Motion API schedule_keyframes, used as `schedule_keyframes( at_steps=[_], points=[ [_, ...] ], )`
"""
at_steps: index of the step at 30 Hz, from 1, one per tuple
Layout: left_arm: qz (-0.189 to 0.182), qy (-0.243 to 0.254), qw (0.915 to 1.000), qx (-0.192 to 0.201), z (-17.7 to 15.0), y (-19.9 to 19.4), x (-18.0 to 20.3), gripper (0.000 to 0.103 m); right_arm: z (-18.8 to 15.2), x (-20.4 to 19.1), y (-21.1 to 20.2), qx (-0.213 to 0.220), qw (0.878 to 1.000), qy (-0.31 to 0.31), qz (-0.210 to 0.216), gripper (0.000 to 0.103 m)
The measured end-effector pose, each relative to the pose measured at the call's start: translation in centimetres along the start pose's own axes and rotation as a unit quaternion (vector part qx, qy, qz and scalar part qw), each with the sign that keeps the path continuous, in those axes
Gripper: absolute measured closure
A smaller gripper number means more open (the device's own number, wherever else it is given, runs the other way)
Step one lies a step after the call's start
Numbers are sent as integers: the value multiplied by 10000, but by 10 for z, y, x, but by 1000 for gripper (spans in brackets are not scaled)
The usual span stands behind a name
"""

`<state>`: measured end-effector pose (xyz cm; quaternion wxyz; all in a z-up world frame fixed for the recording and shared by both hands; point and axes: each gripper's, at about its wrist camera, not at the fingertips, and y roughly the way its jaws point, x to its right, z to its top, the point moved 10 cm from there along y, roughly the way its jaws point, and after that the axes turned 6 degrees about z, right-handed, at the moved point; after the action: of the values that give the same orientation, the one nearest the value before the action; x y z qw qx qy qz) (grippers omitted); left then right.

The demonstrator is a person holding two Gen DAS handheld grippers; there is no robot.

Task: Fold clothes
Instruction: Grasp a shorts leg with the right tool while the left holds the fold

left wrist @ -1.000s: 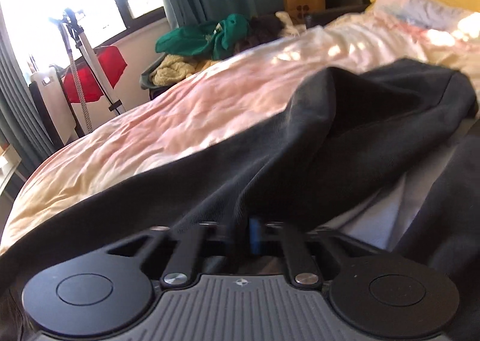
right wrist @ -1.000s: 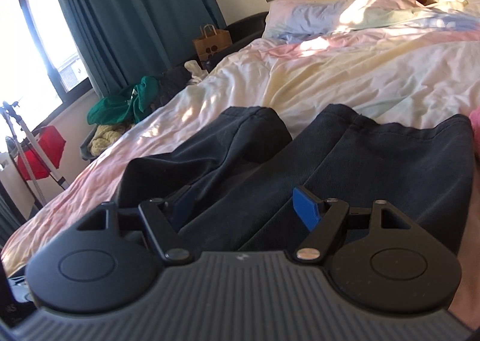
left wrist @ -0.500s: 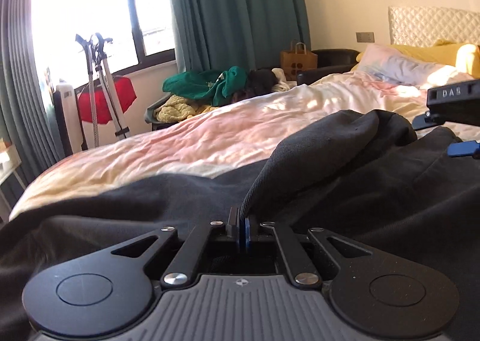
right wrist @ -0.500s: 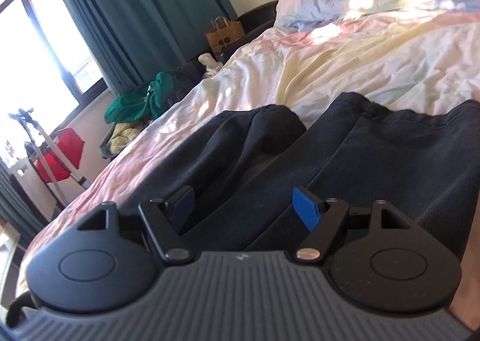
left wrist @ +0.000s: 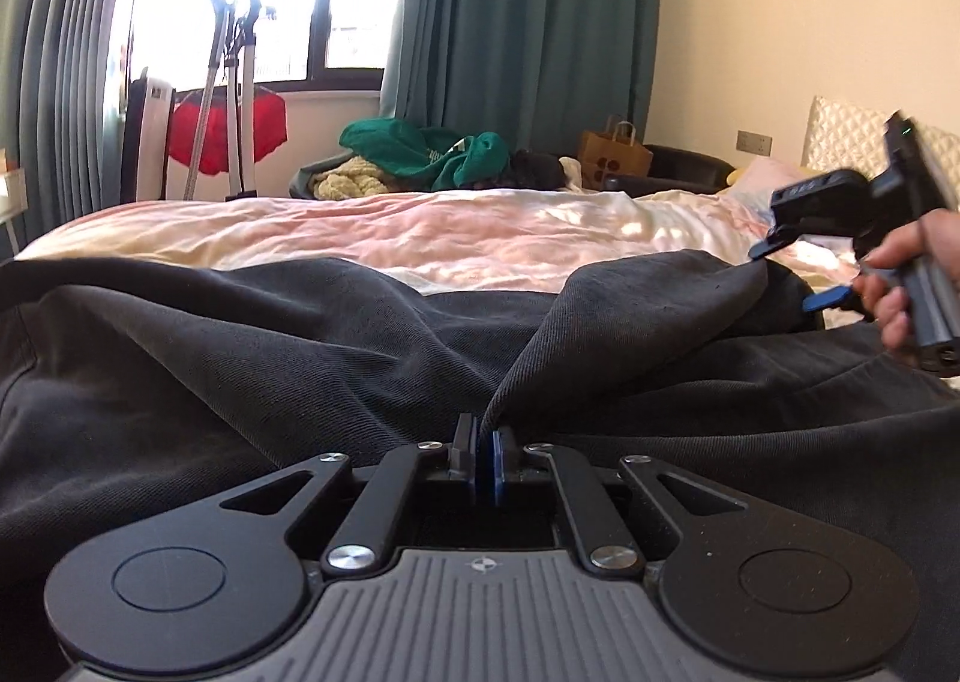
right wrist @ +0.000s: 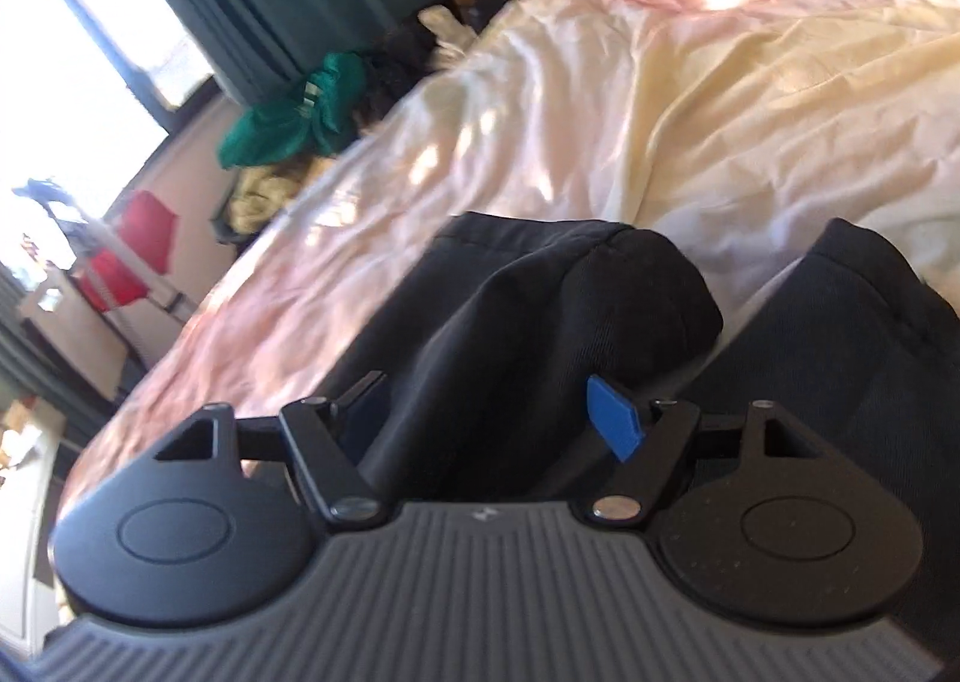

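Note:
A dark grey garment (left wrist: 300,358) lies spread across the bed. My left gripper (left wrist: 483,457) is shut on a fold of it, and the cloth rises from the pads in a taut ridge toward the right. My right gripper (right wrist: 492,412) is open, its jaws either side of a raised hump of the same garment (right wrist: 576,292). It also shows in the left wrist view (left wrist: 798,277) at the far right, open, held in a hand just above the garment's raised end.
The bed has a pale pink and cream duvet (left wrist: 450,238). Beyond it are a pile of green and yellow clothes (left wrist: 420,156), a brown paper bag (left wrist: 615,153), a red item on a stand (left wrist: 225,126), teal curtains and a bright window.
My left gripper, still shut on the cloth, has dropped low and pulled back, flattening the garment. My right gripper has tilted and moved over the raised hump, staying open.

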<state>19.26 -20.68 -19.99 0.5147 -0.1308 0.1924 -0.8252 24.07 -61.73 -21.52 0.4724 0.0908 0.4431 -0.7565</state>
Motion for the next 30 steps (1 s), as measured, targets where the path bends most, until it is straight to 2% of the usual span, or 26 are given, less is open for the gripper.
schedule_keyframes(
  at_steps=[4, 5, 7, 8, 11, 13, 15, 18, 20, 22, 24, 26, 28, 29, 30],
  points=[
    [-43, -59, 10000, -16, 3, 1, -2, 98, 11, 12, 34, -15, 9985, 148, -524, 27],
    [-46, -20, 10000, 6, 4, 1, -2, 98, 14, 11, 37, -15, 9984, 144, -555, 35],
    [-53, 66, 9999, 73, 9, -1, -1, 98, 20, 8, 43, -14, 9980, 136, -616, 62],
    [-61, 64, 9999, 103, 13, -1, -1, 98, 23, 7, 46, -14, 9978, 132, -646, 80],
    [-54, -32, 9999, 132, 28, 3, -4, 99, 34, 0, 53, 1, 9977, 136, -671, 88],
    [-29, -84, 9998, 185, 46, 4, -7, 100, 54, -21, 50, 91, 9994, 122, -326, 90],
    [23, -103, 9992, 374, 73, 2, -11, 100, 77, -47, 39, 284, 9993, 166, 194, 91],
    [-140, -351, 9959, 821, 112, -10, -14, 100, 102, -60, 9, 858, 9930, 17, 812, 91],
    [-267, -318, 9943, 981, 121, -15, -7, 100, 117, -64, -14, 1285, 9844, -117, 1195, 91],
    [-310, -198, 9962, 784, 109, -9, 4, 100, 126, -61, -33, 1580, 9767, -219, 1437, 90],
    [-204, 81, 9993, 311, 78, 6, 17, 100, 104, -18, -17, 1134, 9881, -114, 1033, 88],
    [-50, 411, 9989, -230, 40, 25, 25, 99, 71, 32, 7, 410, 9971, 242, 595, 87],
    [64, 674, 9963, -538, 14, 36, 29, 98, 36, 78, 25, -188, 9942, 930, 515, 86],
    [74, 722, 9958, -562, 10, 37, 29, 98, 24, 95, 30, -331, 9898, 1251, 600, 86],
    [65, 735, 9958, -541, 9, 37, 29, 98, 20, 102, 27, -254, 9853, 1453, 859, 86]
  ],
)
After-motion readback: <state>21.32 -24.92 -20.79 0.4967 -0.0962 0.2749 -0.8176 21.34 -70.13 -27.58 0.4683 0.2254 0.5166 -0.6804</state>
